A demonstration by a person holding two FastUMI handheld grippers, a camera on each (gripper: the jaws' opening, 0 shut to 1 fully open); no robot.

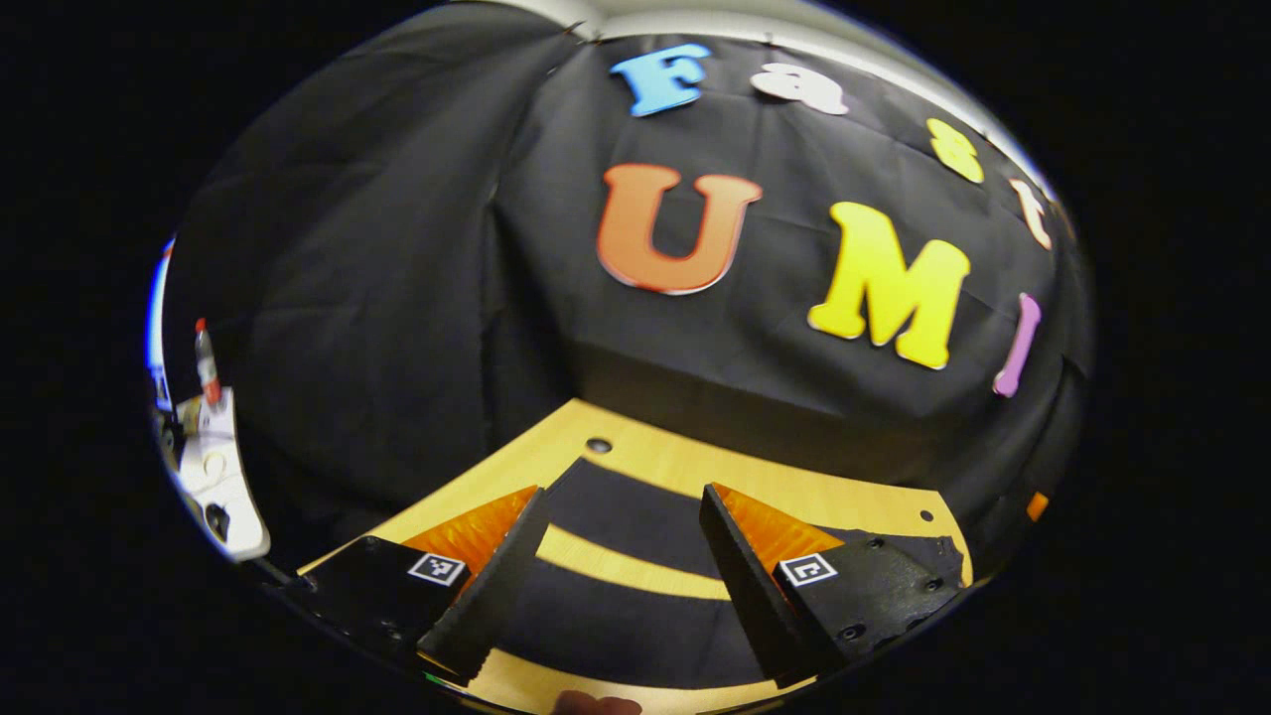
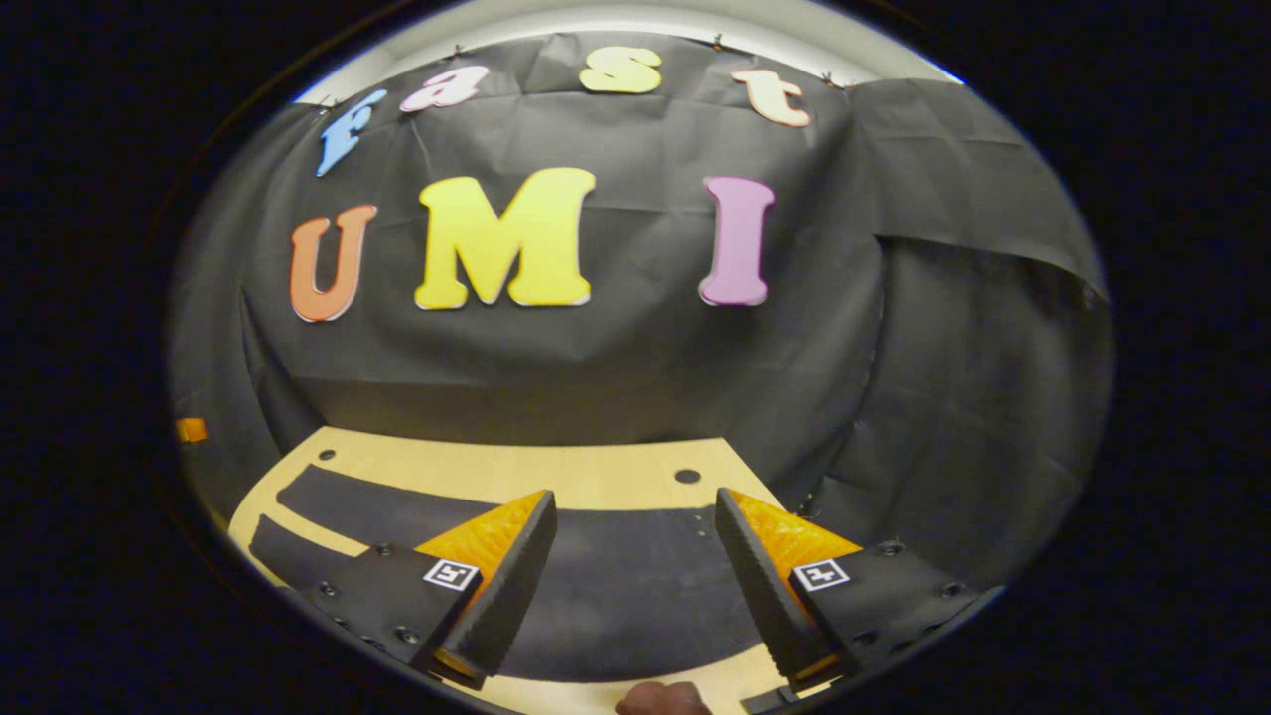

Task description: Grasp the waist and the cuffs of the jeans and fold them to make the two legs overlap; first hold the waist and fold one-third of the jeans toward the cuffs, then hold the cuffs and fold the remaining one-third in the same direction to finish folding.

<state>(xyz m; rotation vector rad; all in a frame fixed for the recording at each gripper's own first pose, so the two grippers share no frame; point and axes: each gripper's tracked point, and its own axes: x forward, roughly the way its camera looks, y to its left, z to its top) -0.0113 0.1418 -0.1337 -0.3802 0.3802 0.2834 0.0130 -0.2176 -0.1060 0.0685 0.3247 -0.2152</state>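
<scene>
One wooden table (image 2: 477, 467), dark jeans (image 2: 616, 586) flat

Your left gripper view rides above the table (image 1: 685, 462) and looks forward and slightly down along its own two fingers, toward the far cloth wall (image 1: 397, 298). It sits near the table's left end, so you see the booth's left corner and the opening beyond the wall's left edge. Your right gripper view looks the same way from over the right end of the table (image 2: 516, 467), facing the wall (image 2: 635, 377) more squarely, with the right side wall at its right. Both views sit close over the tabletop, and both take in the dark jeans (image 1: 626, 516) (image 2: 596, 566) lying across it and the far wall.
</scene>
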